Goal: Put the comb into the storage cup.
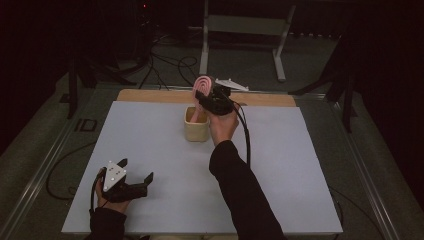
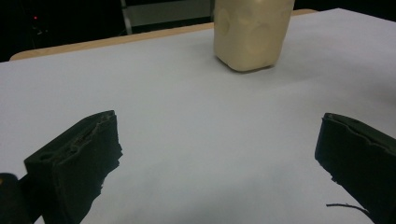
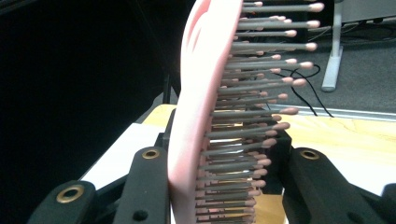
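hairbrush (image 3: 196, 93): pink body; grey bristles tipped with pink beads; a pink swirl pattern on its back in the high view
cup (image 1: 196, 127): plain cream-beige
surface (image 1: 165, 160): pale grey-white sheet, with a light wood strip along the far edge
left gripper (image 1: 135, 181): black, with a light grey three-cornered plate dotted with dark holes
right gripper (image 1: 210, 99): black; brass-coloured rings set in its fingers (image 3: 144, 186)
sleeve (image 1: 245, 195): black
floor (image 1: 320, 60): dark grey, crossed by black cables
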A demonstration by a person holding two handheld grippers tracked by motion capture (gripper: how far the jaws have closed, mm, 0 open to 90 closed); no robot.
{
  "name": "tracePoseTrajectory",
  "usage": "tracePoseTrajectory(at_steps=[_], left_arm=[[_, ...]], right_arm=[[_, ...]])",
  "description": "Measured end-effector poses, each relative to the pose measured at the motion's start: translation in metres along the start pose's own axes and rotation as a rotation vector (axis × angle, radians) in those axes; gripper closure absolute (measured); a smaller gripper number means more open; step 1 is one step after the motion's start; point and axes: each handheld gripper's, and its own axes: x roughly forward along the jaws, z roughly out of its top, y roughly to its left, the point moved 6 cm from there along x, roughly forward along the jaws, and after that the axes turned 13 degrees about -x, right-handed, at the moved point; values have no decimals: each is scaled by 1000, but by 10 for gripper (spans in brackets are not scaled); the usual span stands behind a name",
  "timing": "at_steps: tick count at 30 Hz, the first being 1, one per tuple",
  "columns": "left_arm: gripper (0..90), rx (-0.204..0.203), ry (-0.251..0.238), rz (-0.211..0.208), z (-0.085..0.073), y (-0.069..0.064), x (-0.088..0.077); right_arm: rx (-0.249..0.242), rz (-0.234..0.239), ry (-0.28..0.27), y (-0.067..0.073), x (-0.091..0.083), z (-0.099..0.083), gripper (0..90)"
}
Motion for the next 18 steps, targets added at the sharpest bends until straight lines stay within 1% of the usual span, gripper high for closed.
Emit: tracePoseTrajectory(at_steps=[18], left_arm=[[6,1,3,-1,0,0,1]], right_arm=[[-8,3,20,0,4,-9,637]])
